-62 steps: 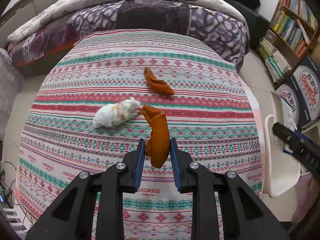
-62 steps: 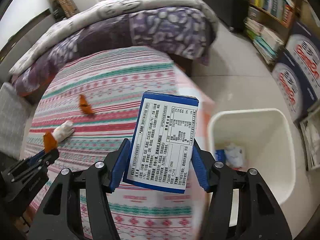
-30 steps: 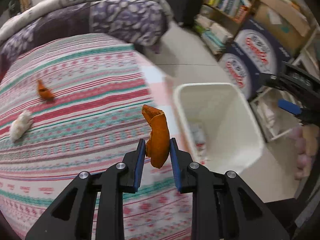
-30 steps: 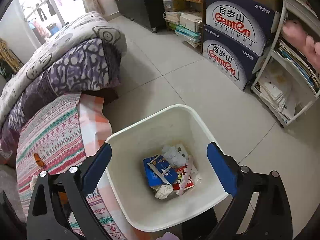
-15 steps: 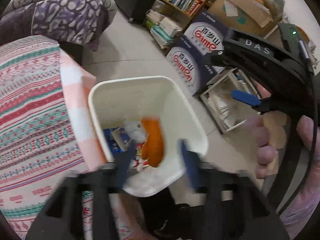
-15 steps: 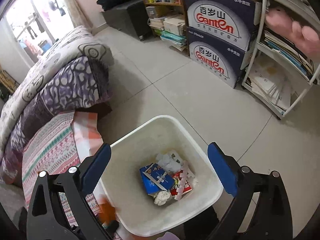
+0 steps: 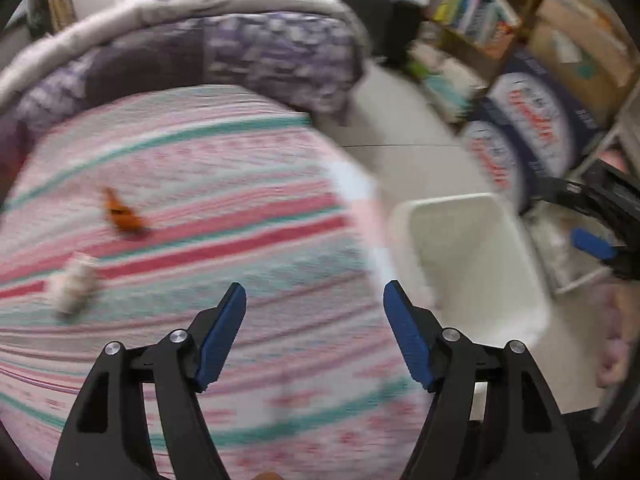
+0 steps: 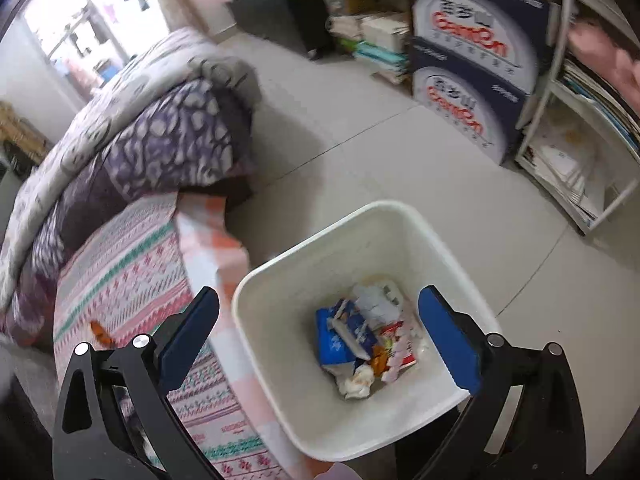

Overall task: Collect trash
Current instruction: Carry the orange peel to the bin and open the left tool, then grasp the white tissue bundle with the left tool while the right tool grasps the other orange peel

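Bedroom: bed with a striped patterned bedspread (image 7: pixel 248 184), tiled floor, bookshelves and stacked cartons behind. White waste bin (image 8: pixel 280 276) stood on the floor just beside the bed, already holding a blue carton (image 8: pixel 340 336), crumpled tissue and wrappers. Left tongs (image 7: pixel 314 304) were over the bedspread, jaws opening, nothing between them. Right tongs (image 8: pixel 318 308) hung over the bin, spread wide and empty. Still on the bed: an orange peel (image 7: pixel 122 214) and a crumpled white wad (image 7: pixel 74 284), near each other. Judged step: between drops, fetching remaining trash. Next move likely calls for lowering the left tongs over one piece.
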